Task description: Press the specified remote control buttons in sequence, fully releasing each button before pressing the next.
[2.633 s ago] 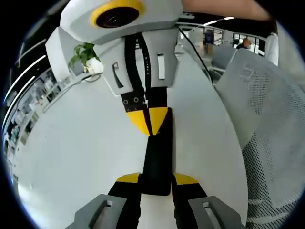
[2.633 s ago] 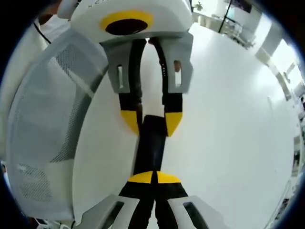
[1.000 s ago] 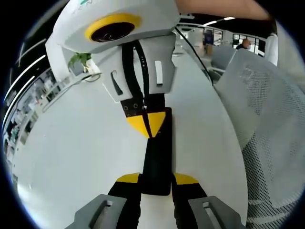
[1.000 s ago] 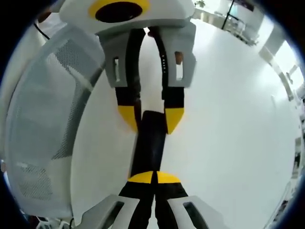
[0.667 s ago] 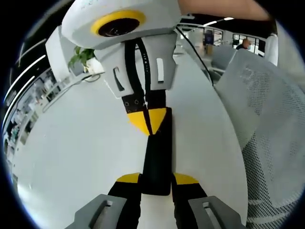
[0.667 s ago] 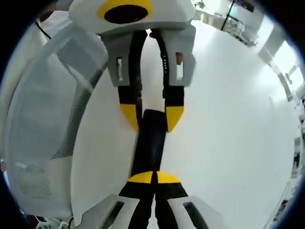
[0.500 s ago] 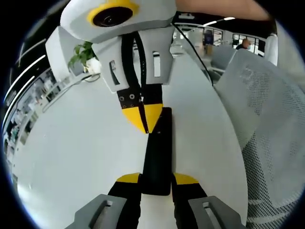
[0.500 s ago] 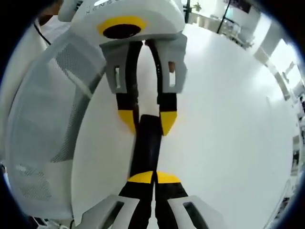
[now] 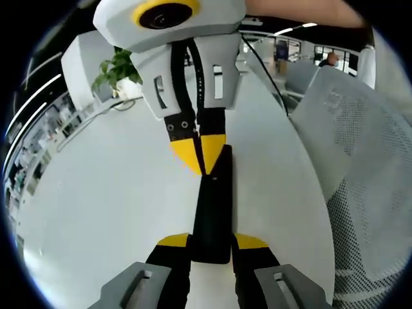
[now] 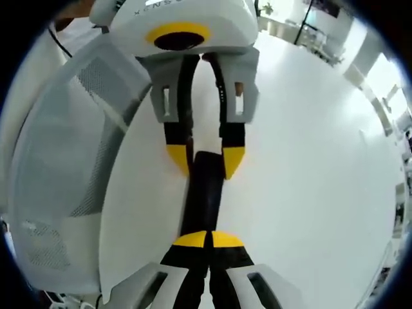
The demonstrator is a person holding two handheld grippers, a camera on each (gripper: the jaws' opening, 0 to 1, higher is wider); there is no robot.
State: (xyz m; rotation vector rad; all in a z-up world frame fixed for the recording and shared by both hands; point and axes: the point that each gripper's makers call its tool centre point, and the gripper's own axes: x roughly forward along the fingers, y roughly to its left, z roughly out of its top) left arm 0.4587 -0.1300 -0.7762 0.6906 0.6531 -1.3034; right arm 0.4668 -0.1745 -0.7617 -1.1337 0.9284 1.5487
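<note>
Right tongs (image 9: 199, 151) shifted along remote (image 9: 212, 206), tips together — left tongs (image 10: 206, 158) clamping it

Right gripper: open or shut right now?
Shut. In the left gripper view the right gripper has its yellow tips closed together over the far end of the remote. Cannot tell if it touches a button.

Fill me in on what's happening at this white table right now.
A person is working a black remote control with two handheld grippers. The left gripper is shut on the remote's near end, its yellow tips on either side, holding it flat on the white table. The right gripper comes in from the far side, jaws closed into a point that sits over the remote's far end. Whether that point is pressing a button cannot be told. A grey mesh chair stands beside the table.
</note>
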